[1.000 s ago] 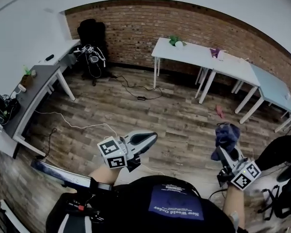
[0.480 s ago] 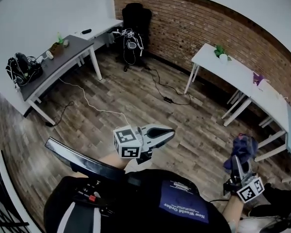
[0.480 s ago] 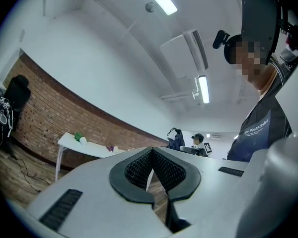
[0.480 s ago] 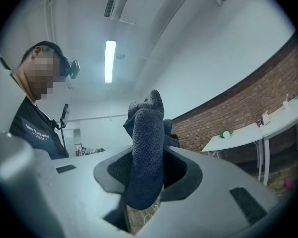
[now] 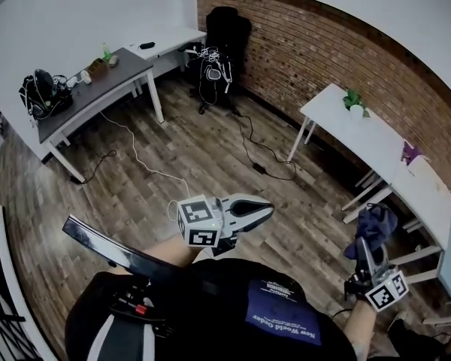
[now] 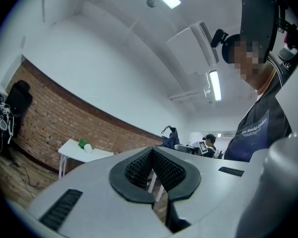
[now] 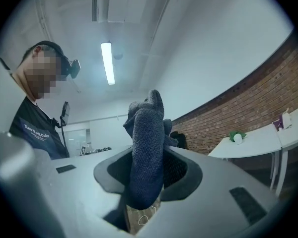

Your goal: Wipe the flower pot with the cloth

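Head view puts the person well apart from the white table (image 5: 377, 137) at the far right, where the flower pot (image 5: 355, 110) stands with its green plant. The right tongs (image 5: 366, 248) are clamped on the dark blue cloth (image 5: 373, 226), bunched upright, ready for wiping. The left tongs (image 5: 260, 210) are pressed together on nothing, probably kept free to steady the pot. Counted: two tongs, one cloth, one green-planted pot. A purple thing (image 5: 411, 153) farther along may be a second pot.
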`<state>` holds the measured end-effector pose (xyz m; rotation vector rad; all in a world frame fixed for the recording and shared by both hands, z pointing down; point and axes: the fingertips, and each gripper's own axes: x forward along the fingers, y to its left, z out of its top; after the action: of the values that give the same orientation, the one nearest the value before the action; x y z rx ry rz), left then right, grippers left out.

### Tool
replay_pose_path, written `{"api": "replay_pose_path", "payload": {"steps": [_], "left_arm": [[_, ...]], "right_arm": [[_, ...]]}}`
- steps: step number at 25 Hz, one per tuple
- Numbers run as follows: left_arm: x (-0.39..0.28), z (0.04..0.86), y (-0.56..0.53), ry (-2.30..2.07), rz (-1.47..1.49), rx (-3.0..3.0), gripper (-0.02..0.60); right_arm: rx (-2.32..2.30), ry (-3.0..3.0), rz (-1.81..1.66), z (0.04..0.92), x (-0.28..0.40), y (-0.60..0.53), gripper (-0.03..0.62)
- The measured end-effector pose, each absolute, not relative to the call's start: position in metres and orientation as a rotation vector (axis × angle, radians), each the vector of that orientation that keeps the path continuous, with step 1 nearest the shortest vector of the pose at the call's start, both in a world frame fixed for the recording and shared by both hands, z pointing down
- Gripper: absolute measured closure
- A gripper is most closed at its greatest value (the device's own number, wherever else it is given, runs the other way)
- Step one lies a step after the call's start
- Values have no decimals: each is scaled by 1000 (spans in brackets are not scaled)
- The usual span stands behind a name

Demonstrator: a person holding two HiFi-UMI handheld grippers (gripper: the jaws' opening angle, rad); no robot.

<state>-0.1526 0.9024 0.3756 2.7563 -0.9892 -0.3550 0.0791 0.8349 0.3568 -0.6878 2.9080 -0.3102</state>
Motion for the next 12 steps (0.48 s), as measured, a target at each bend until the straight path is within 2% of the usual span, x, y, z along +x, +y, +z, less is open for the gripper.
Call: {"api": "replay_pose_path", "payload": {"steps": [12], "left_arm": [[-227,392,718,-839,-403,2791,578]], "right_arm": [[-842,2879,-289,368,9,674,480]]}}
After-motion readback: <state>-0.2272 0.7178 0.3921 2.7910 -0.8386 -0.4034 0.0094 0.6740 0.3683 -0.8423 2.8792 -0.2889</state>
